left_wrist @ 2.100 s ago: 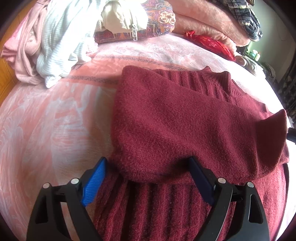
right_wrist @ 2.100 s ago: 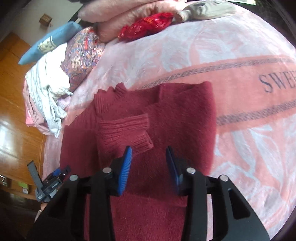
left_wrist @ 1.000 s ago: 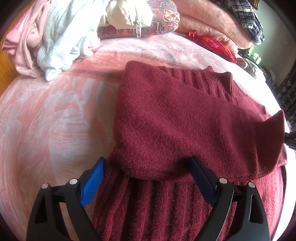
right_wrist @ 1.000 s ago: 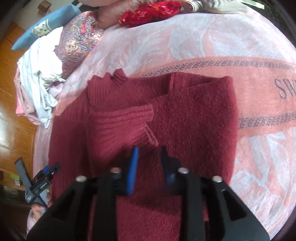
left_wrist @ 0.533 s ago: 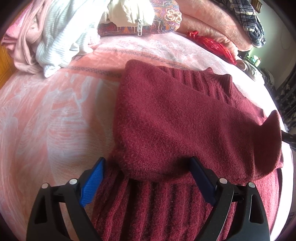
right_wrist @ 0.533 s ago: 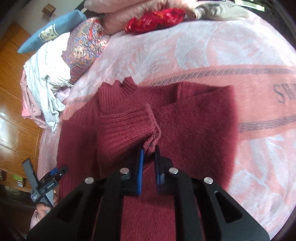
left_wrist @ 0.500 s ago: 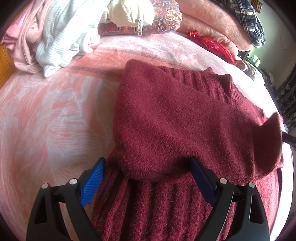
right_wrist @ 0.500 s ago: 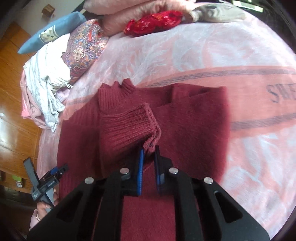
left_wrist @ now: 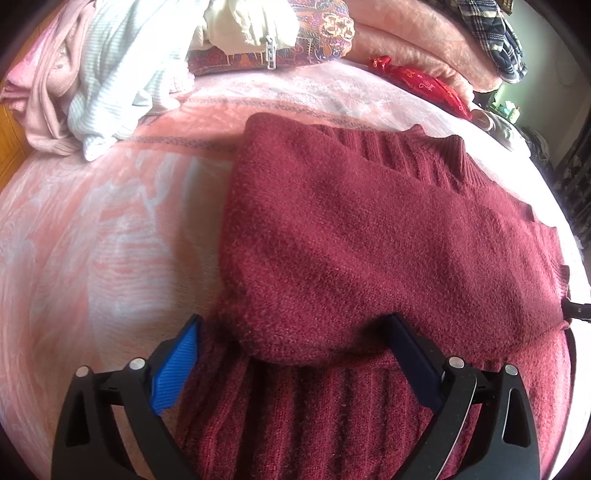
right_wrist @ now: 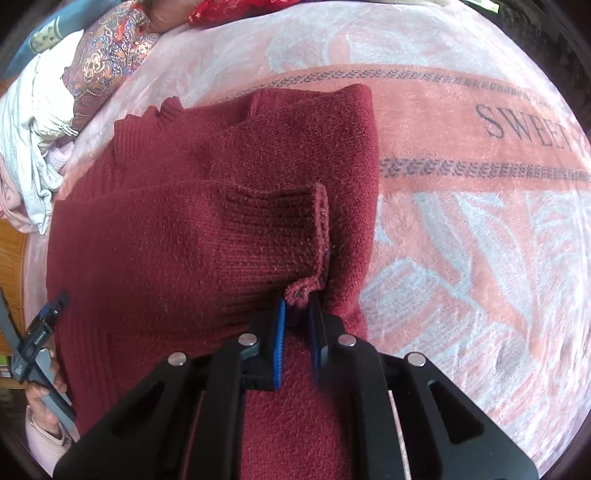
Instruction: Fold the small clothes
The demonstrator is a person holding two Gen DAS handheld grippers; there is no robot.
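Dark maroon knitted sweater point(left_wrist: 369, 236), ribbed at collar and cuff. Fleecy bed blanket point(right_wrist: 461, 236): salmon pink with pale whitish leaf pattern, grey braided stripes, grey "SWEET" lettering. Paisley cushion point(right_wrist: 107, 55): purple, orange, blue. Shiny red pouch point(left_wrist: 424, 86) with gold marks. White-and-pale-blue striped garment point(left_wrist: 110, 74). Navy-white plaid cloth point(left_wrist: 487, 33). Gripper pads point(left_wrist: 173, 369) bright blue, frames black.

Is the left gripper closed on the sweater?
No, the left gripper stands wide open, its pads on either side of the folded sweater, not pressing it.
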